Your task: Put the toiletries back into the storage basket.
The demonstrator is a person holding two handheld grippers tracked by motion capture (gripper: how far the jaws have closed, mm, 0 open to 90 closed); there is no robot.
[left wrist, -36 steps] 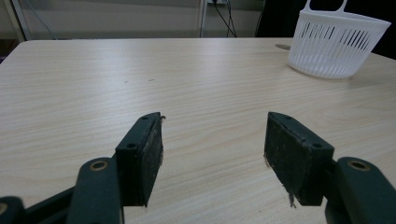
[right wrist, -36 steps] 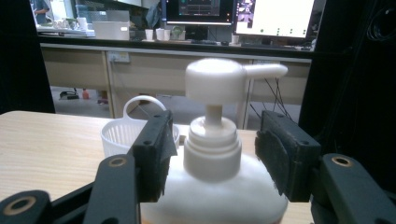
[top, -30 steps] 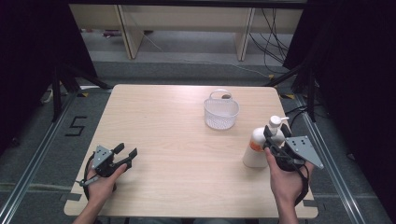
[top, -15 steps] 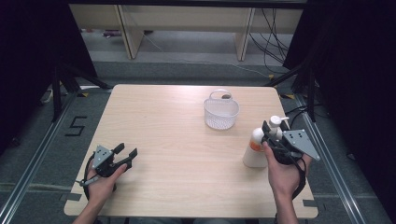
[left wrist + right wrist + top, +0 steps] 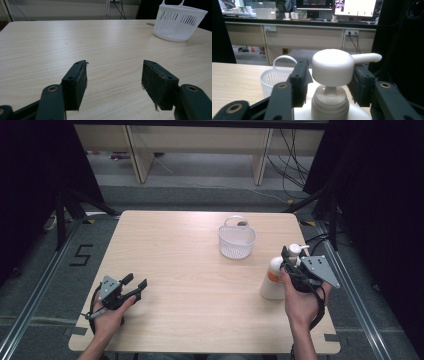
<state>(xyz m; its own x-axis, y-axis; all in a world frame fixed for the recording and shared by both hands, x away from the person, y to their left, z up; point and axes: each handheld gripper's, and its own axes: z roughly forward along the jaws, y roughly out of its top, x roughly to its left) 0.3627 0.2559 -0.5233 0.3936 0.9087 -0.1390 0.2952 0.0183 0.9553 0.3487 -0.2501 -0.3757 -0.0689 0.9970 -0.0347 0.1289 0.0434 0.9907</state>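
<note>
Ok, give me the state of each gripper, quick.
Left gripper: open, nothing between its jaws.
Right gripper: jaws have just been closing around the pump bottle's head, not yet pressing on it.

Each claw is black, the left claw (image 5: 134, 286) and right claw (image 5: 288, 258) alike: two flat dark pads on arms with brass-ringed pivots, a grey three-cornered plate with small holes on top, a black cable behind.
</note>
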